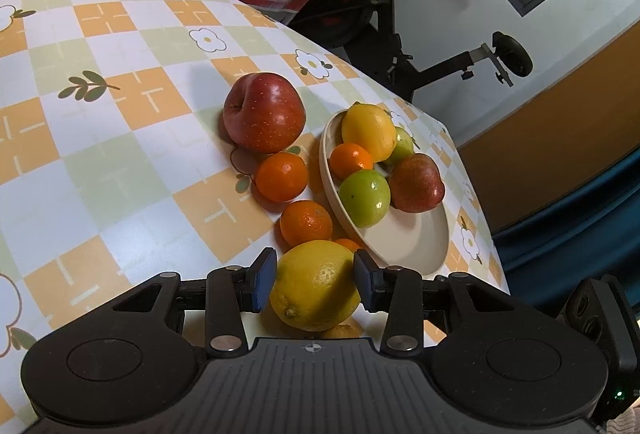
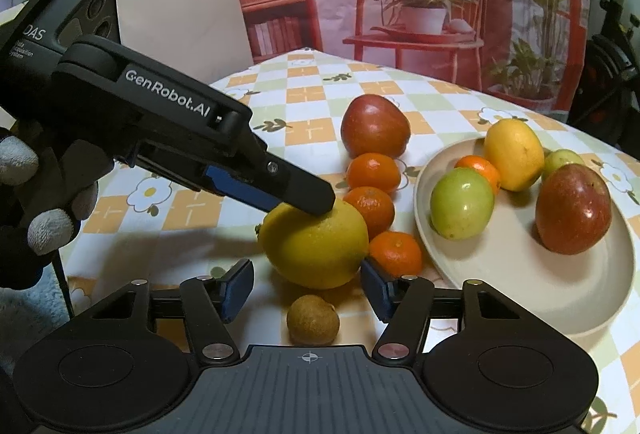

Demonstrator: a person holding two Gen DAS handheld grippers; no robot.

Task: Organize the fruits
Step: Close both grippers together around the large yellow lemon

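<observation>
My left gripper (image 1: 315, 280) is shut on a yellow lemon (image 1: 316, 284), a blue pad pressed on each side; in the right wrist view its upper finger (image 2: 308, 196) lies over that lemon (image 2: 314, 246). My right gripper (image 2: 308, 290) stands open just in front of the lemon, pads clear of it, with a small brown fruit (image 2: 313, 319) on the cloth below. A beige plate (image 1: 412, 246) holds a lemon (image 1: 368, 132), a mandarin (image 1: 350, 160), two green apples and a red apple (image 1: 416, 182). A big red apple (image 1: 264, 112) and three mandarins (image 1: 281, 176) lie left of the plate.
The table wears a checked orange and green cloth (image 1: 120, 154); its right edge (image 1: 486, 218) runs close behind the plate. An exercise bike (image 1: 384, 14) stands beyond it. A printed backdrop with a red chair (image 2: 420, 6) hangs behind. A gloved hand (image 2: 52, 230) holds the left gripper.
</observation>
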